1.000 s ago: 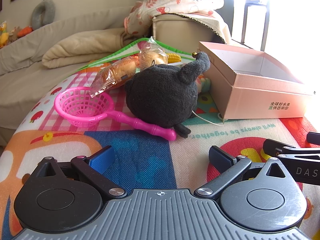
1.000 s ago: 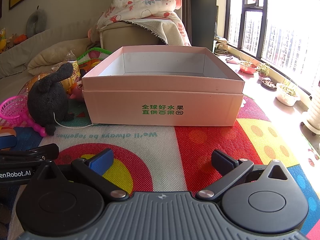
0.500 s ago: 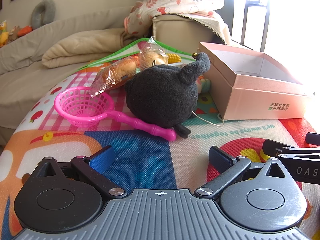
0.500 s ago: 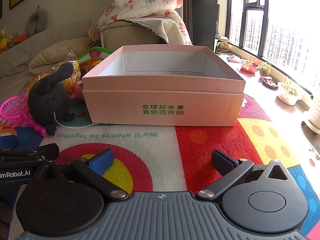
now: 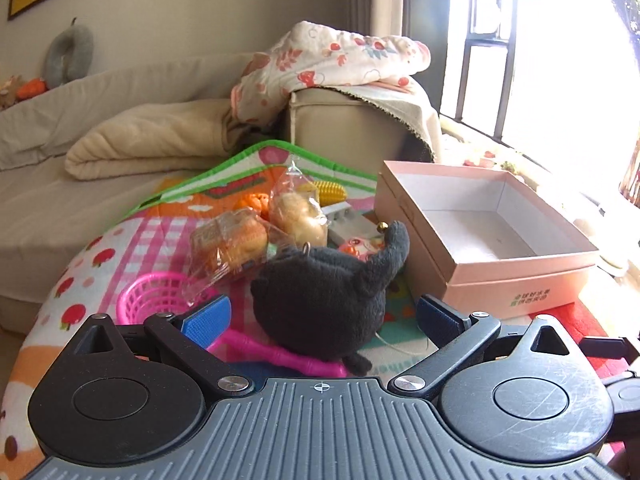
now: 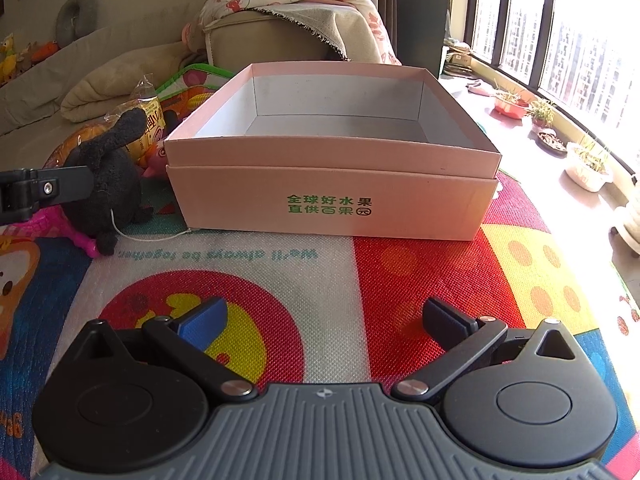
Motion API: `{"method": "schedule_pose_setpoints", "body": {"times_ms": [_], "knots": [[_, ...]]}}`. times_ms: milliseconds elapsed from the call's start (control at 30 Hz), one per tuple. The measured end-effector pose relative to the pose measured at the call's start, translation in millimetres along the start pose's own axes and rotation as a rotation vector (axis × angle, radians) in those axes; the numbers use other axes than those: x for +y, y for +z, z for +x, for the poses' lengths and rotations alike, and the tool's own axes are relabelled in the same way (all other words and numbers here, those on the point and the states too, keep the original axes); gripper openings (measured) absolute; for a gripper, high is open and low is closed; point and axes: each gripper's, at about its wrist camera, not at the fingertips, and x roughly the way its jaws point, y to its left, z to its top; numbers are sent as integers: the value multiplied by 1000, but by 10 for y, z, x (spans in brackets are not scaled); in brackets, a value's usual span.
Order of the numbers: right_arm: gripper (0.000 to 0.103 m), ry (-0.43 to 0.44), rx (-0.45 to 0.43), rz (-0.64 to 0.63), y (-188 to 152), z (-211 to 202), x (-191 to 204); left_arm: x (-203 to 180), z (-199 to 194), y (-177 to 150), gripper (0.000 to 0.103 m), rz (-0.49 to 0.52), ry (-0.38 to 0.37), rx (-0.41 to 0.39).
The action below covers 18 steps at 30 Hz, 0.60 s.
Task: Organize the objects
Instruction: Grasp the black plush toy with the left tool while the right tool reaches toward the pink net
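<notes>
Left claw (image 5: pixel 323 316), spread wide, flanks the black plush toy (image 5: pixel 320 304) on the play mat (image 6: pixel 360 280) beside the empty pink box (image 6: pixel 332 184); next, likely pinching it; right claw (image 6: pixel 324 320) spread, idle.

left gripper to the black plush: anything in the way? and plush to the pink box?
Nothing visible blocks either. The open left gripper faces the round black plush toy directly; the pink plastic strainer lies under and left of it. The open pink cardboard box sits just right of the plush, interior bare.
</notes>
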Motion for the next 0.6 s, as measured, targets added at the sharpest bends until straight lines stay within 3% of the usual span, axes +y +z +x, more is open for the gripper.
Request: {"method": "schedule_pose_setpoints", "body": {"times_ms": [233,267,300,533,600], "knots": [[103,4,-3,-1,-11,-15,-24,5,586,95,101,-2,46,99],[103,3,-4,-3,-14,-17,-21,40,603,86,88,-15,39,98],[103,2,-5,-4,-15,-17,-16,75,598,76,86,-30,21,94],[103,2,-26,12,-37,-59,-12,397,22,-40,84,-129,-183,27],[103,21,-79,-6,-26,-129,29,528,-233,-58,84,-141,-214,-18]]}}
